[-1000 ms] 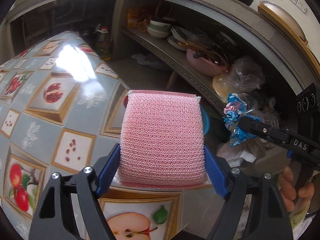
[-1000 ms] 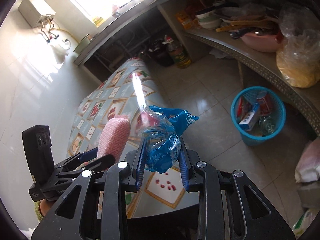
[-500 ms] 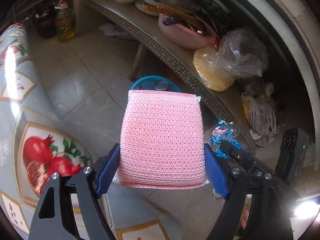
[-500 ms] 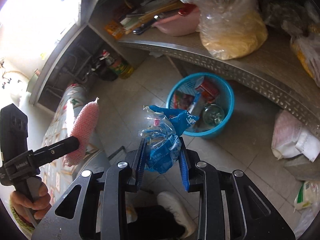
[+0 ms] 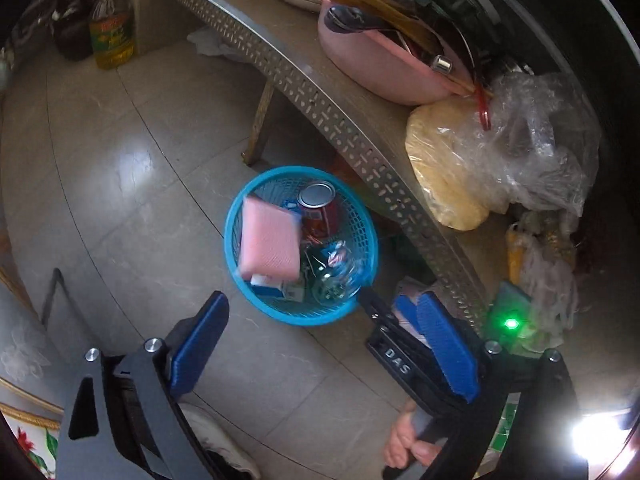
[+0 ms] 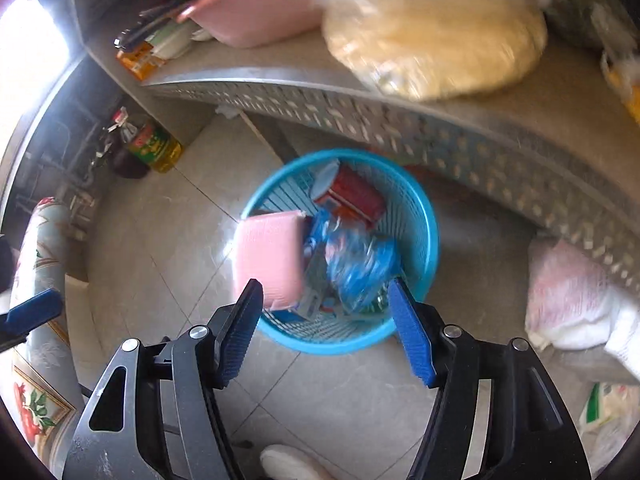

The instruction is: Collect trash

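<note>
Right wrist view: my right gripper (image 6: 326, 330) & left gripper (image 5: 322, 346) jaws just opened, empty; pink sponge (image 6: 269, 257) & blue wrapper (image 6: 360, 266) in blue basket (image 6: 426, 216) at 12 o'clock.

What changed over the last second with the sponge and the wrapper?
Both were let go: the left gripper opened and released the pink sponge, the right gripper released the blue wrapper, above the blue basket. The red can stayed inside.
</note>
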`<move>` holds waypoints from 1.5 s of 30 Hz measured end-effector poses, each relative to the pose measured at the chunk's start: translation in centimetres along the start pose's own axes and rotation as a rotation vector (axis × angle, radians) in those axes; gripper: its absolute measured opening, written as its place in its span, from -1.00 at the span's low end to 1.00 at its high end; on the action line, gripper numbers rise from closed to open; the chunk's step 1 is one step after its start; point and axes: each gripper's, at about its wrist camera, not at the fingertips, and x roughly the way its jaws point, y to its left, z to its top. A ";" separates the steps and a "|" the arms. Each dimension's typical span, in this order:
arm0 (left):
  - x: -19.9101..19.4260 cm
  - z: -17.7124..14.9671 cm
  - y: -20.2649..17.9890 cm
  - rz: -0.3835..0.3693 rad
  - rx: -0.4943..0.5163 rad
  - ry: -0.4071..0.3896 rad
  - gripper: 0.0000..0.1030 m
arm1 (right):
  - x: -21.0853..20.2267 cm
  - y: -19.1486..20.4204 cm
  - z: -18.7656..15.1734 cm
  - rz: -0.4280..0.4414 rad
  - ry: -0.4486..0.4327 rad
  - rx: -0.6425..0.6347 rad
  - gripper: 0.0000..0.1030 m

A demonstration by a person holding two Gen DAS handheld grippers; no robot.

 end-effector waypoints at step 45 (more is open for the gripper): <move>-28.3 -38.2 0.7 0.491 -0.182 -0.652 0.89 | -32.1 13.4 -22.1 0.048 -0.361 -0.731 0.85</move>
